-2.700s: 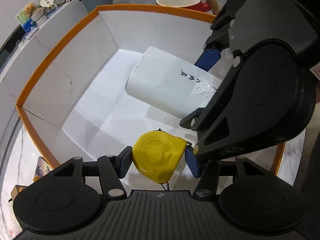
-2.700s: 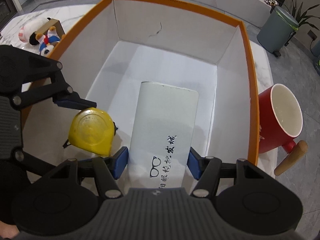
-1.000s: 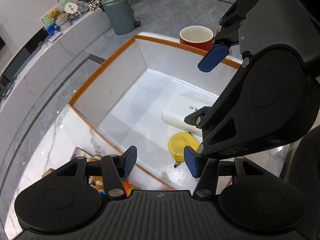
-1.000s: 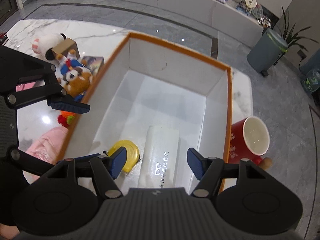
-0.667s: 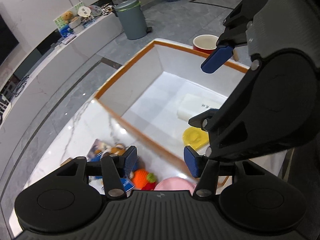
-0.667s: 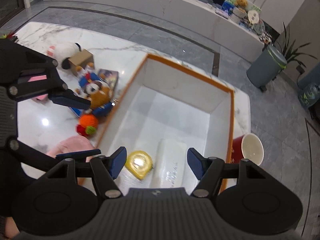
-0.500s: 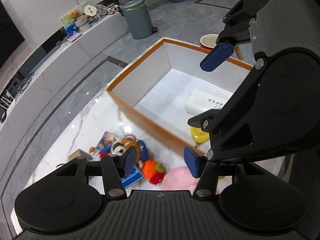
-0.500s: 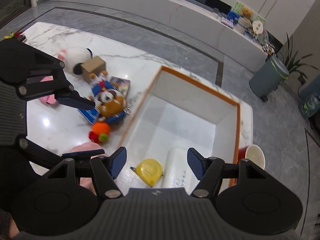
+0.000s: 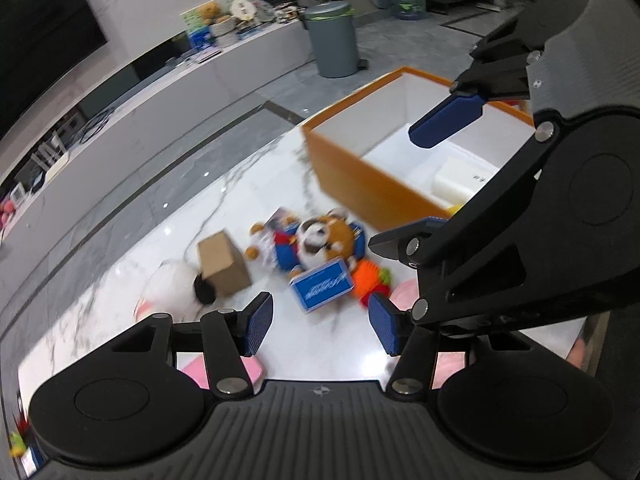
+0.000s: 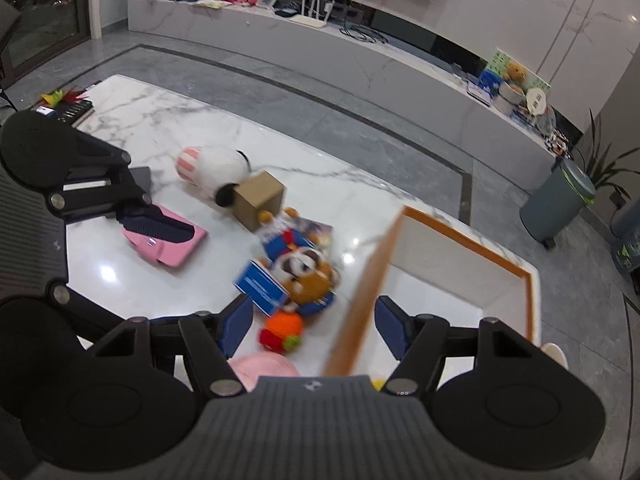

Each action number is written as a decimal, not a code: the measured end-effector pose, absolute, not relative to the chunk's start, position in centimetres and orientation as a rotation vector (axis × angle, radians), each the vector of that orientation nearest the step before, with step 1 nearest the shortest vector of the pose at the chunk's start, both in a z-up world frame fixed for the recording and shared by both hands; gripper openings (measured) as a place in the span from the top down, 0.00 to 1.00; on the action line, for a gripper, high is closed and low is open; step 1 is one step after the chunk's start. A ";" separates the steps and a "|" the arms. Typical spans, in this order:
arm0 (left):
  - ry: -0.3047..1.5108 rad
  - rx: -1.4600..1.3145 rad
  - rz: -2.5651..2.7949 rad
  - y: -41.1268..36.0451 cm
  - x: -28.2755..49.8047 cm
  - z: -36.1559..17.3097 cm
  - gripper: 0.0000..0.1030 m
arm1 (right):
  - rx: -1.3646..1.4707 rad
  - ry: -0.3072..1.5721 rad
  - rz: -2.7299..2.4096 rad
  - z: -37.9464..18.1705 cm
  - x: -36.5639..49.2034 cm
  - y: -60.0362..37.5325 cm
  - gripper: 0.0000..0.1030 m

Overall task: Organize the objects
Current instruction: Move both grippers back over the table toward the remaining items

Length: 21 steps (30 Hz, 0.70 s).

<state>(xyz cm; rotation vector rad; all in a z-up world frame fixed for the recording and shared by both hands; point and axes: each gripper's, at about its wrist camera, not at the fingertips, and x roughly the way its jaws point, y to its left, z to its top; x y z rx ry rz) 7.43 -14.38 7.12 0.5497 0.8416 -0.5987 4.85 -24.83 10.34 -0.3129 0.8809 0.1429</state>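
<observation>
On the marble table (image 9: 172,216), the soft, light plush bear (image 9: 320,242) invited a body grasp; the left gripper (image 9: 318,330) stood open and empty, while the right gripper's (image 10: 314,322) jaws were opening, nothing between them.

floor: grey tile (image 10: 304,92) | wall: white (image 10: 520,8) | long low marble bench (image 10: 360,46) | grey bin (image 9: 334,40)
</observation>
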 end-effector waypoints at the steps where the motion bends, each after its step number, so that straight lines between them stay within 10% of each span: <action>1: 0.843 0.537 -0.593 -13.5 7.3 6.9 0.37 | -0.310 0.876 0.148 10.0 4.9 -24.2 0.30; 21: 0.892 0.310 -0.314 1.7 9.5 -0.8 0.22 | -0.329 1.013 0.248 0.2 4.8 -18.5 0.29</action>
